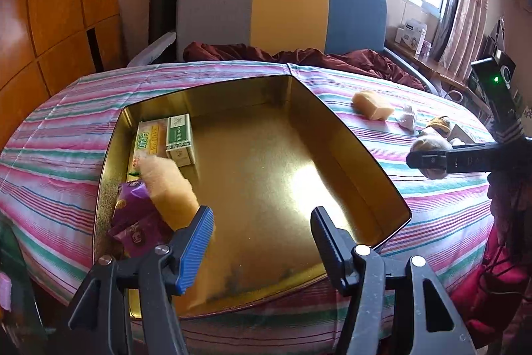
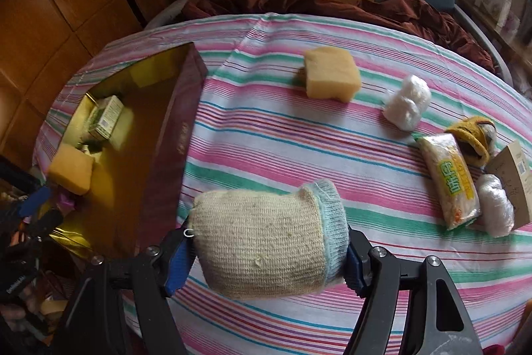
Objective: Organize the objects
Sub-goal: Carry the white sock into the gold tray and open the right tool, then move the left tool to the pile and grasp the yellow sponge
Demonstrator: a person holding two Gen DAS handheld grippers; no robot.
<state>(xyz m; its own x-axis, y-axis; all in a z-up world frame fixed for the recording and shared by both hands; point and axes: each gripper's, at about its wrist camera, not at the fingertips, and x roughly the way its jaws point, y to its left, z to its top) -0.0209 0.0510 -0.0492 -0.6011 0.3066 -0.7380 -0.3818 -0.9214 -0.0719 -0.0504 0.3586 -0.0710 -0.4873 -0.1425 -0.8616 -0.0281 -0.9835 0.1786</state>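
Knitted and rolled, the sock bundle is sitting clamped between the jaws of the right gripper, hovering above the striped cloth just beside the gold tin. Carrying it level over the tin's near wall and letting go low in the bare middle looks wisest. The left gripper is hanging over the tin with jaws apart, a sponge beside its left finger. Inside, along the left wall, are lying a green box, a yellow packet and purple wrappers.
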